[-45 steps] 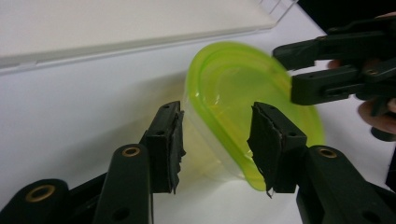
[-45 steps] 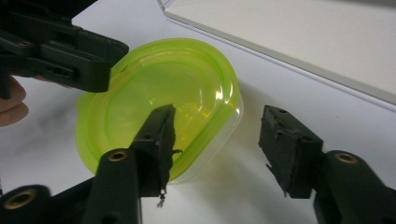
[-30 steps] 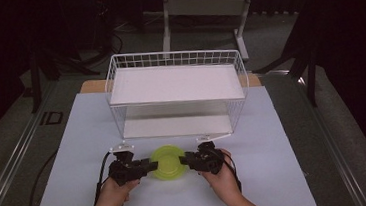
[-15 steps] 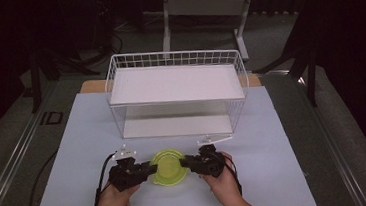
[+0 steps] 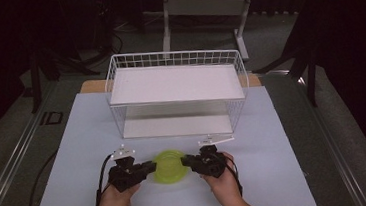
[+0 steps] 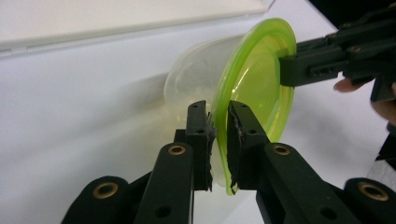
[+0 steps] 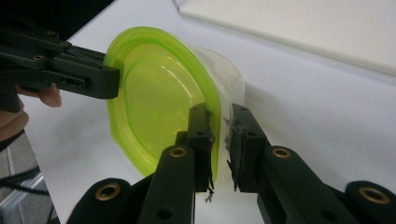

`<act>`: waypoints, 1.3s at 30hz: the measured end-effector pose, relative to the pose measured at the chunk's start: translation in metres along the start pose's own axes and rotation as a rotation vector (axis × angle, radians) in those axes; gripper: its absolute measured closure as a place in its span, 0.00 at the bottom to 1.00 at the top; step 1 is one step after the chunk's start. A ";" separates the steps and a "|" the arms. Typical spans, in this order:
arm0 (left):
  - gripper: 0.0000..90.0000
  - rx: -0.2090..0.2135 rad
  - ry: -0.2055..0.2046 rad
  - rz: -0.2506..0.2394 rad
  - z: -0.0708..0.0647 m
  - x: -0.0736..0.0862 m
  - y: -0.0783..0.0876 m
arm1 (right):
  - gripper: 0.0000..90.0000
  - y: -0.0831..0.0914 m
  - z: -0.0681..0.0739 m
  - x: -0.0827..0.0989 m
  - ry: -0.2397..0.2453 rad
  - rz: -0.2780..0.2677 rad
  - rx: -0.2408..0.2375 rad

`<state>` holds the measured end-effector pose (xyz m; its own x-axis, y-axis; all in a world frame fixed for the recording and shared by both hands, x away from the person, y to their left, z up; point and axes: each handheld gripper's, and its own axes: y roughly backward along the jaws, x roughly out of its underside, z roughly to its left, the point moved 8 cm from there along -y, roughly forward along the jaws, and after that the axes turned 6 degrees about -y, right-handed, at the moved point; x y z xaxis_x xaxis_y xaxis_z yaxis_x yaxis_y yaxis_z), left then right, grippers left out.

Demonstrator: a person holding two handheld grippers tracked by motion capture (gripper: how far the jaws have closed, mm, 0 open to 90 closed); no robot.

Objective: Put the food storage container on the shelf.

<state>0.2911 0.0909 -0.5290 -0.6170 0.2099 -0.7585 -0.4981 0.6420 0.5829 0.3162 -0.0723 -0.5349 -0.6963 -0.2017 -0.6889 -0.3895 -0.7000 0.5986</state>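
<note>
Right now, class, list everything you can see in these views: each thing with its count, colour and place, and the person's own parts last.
Lidded container: one, clear tub with lime-green lid, near edge of the table, held at opposite rims by both grippers.
Wire rack: one, white, two white shelves, middle of the table beyond the container.
Table cover: one, white, under everything.
Stand: one, pale grey, on the floor behind the table.
Left gripper: one, black, clamped on the container's rim.
Right gripper: one, black, clamped on the opposite rim.
Hands: two, at the bottom of the high view.
</note>
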 end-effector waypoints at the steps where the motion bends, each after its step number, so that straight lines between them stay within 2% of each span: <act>1: 0.90 -0.003 -0.009 -0.007 0.000 -0.004 0.001 | 0.89 0.003 0.001 -0.003 -0.001 -0.012 0.002; 4: 0.90 -0.001 -0.021 -0.024 -0.001 -0.015 0.003 | 0.89 0.008 0.001 -0.011 0.008 -0.039 0.010; 6: 0.90 0.001 -0.051 -0.055 -0.003 -0.032 0.005 | 0.89 0.016 0.001 -0.024 0.004 -0.071 0.015; 9: 0.91 0.004 -0.070 -0.083 -0.004 -0.048 0.004 | 0.89 0.024 -0.002 -0.037 -0.010 -0.096 0.022; 12: 0.91 0.003 -0.073 -0.087 -0.004 -0.054 0.003 | 0.89 0.026 -0.004 -0.040 -0.013 -0.105 0.025; 13: 0.91 -0.012 -0.085 -0.091 -0.003 -0.064 -0.002 | 0.89 0.030 -0.009 -0.050 -0.026 -0.125 0.042; 15: 0.90 -0.022 -0.096 -0.095 -0.002 -0.069 -0.008 | 0.89 0.031 -0.013 -0.052 -0.036 -0.131 0.050; 17: 0.90 -0.040 -0.121 -0.101 0.000 -0.071 -0.014 | 0.89 0.030 -0.018 -0.054 -0.049 -0.133 0.062; 19: 0.90 -0.043 -0.126 -0.101 0.001 -0.071 -0.017 | 0.89 0.028 -0.024 -0.054 -0.059 -0.132 0.073; 20: 0.90 -0.022 -0.102 -0.096 0.004 -0.070 -0.025 | 0.89 0.026 -0.028 -0.053 -0.064 -0.128 0.086; 21: 0.90 -0.015 -0.098 -0.087 0.007 -0.070 -0.030 | 0.89 0.024 -0.031 -0.053 -0.070 -0.123 0.087; 27: 0.90 -0.012 -0.099 -0.088 0.021 -0.072 -0.047 | 0.89 0.012 -0.046 -0.053 -0.116 -0.104 0.106; 28: 0.90 -0.008 -0.087 -0.095 0.023 -0.073 -0.050 | 0.89 0.010 -0.048 -0.054 -0.119 -0.103 0.112; 30: 0.90 -0.015 -0.080 -0.104 0.028 -0.073 -0.060 | 0.89 0.003 -0.057 -0.055 -0.138 -0.104 0.115; 33: 0.90 -0.030 -0.091 -0.112 0.033 -0.075 -0.067 | 0.89 -0.004 -0.066 -0.053 -0.177 -0.104 0.111; 39: 0.89 -0.052 -0.091 -0.102 0.040 -0.076 -0.080 | 0.89 -0.011 -0.076 -0.055 -0.191 -0.114 0.137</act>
<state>0.4016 0.0532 -0.5297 -0.5047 0.2128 -0.8367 -0.5878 0.6252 0.5135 0.4044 -0.1053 -0.5344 -0.7392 0.0159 -0.6733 -0.5415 -0.6085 0.5802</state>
